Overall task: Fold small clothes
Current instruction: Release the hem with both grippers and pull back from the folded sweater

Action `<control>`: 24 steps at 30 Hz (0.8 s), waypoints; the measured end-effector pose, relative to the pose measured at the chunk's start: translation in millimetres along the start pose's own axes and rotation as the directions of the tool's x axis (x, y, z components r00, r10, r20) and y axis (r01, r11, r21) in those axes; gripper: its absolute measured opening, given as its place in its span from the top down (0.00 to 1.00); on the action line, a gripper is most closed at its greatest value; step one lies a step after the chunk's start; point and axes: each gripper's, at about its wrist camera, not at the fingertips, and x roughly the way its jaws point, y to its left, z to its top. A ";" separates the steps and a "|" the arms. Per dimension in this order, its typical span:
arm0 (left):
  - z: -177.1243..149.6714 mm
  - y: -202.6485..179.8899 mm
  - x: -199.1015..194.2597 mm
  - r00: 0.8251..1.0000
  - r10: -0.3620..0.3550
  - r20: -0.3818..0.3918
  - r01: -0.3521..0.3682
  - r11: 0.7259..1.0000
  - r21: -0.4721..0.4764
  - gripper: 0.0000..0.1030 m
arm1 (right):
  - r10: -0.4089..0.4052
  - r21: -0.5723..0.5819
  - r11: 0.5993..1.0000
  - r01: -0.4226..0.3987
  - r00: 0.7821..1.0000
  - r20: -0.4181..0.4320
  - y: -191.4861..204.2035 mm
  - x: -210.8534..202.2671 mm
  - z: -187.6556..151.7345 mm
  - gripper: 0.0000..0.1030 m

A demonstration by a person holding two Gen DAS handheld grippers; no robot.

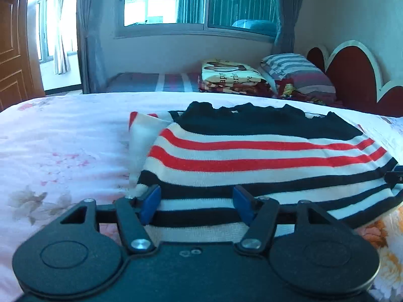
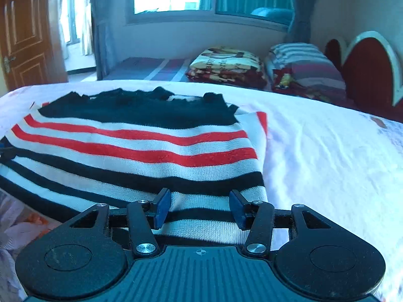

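A small knit sweater (image 1: pixel 264 151) with navy, white and red stripes lies on the bed with its sleeves folded in; it also shows in the right wrist view (image 2: pixel 131 146). My left gripper (image 1: pixel 196 205) is open, its blue pads either side of the sweater's near hem at the left corner. My right gripper (image 2: pixel 200 207) is open in the same way at the hem's right corner. The hem cloth lies between each pair of pads, not pinched. The right gripper's tip (image 1: pixel 395 176) peeks in at the right edge of the left wrist view.
The bed has a pale pink floral sheet (image 1: pixel 63 151) with bare sheet on either side of the sweater (image 2: pixel 327 163). Beyond it a second bed holds a folded blanket (image 1: pixel 231 78), a striped pillow (image 1: pixel 299 73) and a red headboard (image 1: pixel 352 75). A wooden door (image 2: pixel 22 35) stands at left.
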 end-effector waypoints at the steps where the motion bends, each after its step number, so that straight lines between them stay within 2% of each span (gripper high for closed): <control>1: 2.5 -6.8 -3.7 1.000 0.016 0.002 -0.016 1.000 0.002 0.36 | -0.005 -0.001 1.000 0.005 1.000 0.022 4.9 -5.5 1.9 0.52; 2: 3.8 -16.7 -7.7 1.000 0.011 0.014 -0.011 1.000 0.010 0.31 | 0.025 0.001 1.000 -0.025 0.998 0.051 13.3 -12.8 3.4 0.52; 5: -3.2 -52.8 -15.1 0.998 -0.060 0.030 0.059 0.997 0.049 0.29 | 0.101 -0.008 0.995 -0.101 0.993 0.053 43.0 -22.6 1.5 0.52; 7: -11.6 -77.7 -15.4 0.997 -0.077 0.013 0.075 0.991 0.110 0.30 | 0.090 -0.053 0.995 -0.088 0.996 0.026 64.5 -15.9 -4.3 0.52; 9: -20.5 -89.9 -10.6 0.998 -0.066 -0.016 0.067 0.990 0.126 0.30 | 0.053 -0.065 0.996 -0.055 0.998 -0.032 72.0 -4.2 -13.2 0.52; 10: -24.7 -89.7 -7.6 0.998 -0.058 -0.036 0.062 0.990 0.123 0.29 | 0.050 -0.059 0.997 -0.053 0.998 -0.044 69.1 0.6 -15.6 0.52; 12: -29.4 -81.2 -11.0 0.997 -0.066 -0.030 0.069 0.991 0.112 0.28 | 0.050 -0.069 0.996 -0.052 0.998 -0.039 60.7 -9.7 -24.0 0.52; 15: -31.2 -61.9 -22.0 1.000 -0.018 -0.024 0.021 0.993 0.115 0.28 | 0.063 -0.080 0.995 -0.066 0.997 -0.042 45.1 -23.4 -31.9 0.52; 18: -29.4 -35.1 -30.0 0.999 0.037 -0.006 -0.036 0.996 0.079 0.30 | 0.008 -0.004 1.000 -0.008 0.995 0.095 9.8 -48.7 -24.2 0.52; 20: -29.8 -16.7 -31.6 0.997 0.072 -0.005 -0.071 0.996 0.054 0.32 | -0.027 0.075 0.997 0.021 0.996 0.081 -15.6 -43.6 -18.4 0.52; 21: -28.0 -9.4 -29.3 0.998 0.061 -0.013 -0.060 0.997 0.038 0.34 | -0.038 0.103 0.994 0.032 0.998 0.056 -26.5 -36.6 -17.6 0.52; 24: -29.1 -2.6 -28.9 0.999 0.030 -0.022 -0.030 0.999 0.021 0.34 | 0.020 0.206 0.978 -0.021 1.000 0.003 -49.4 -22.3 -20.0 0.55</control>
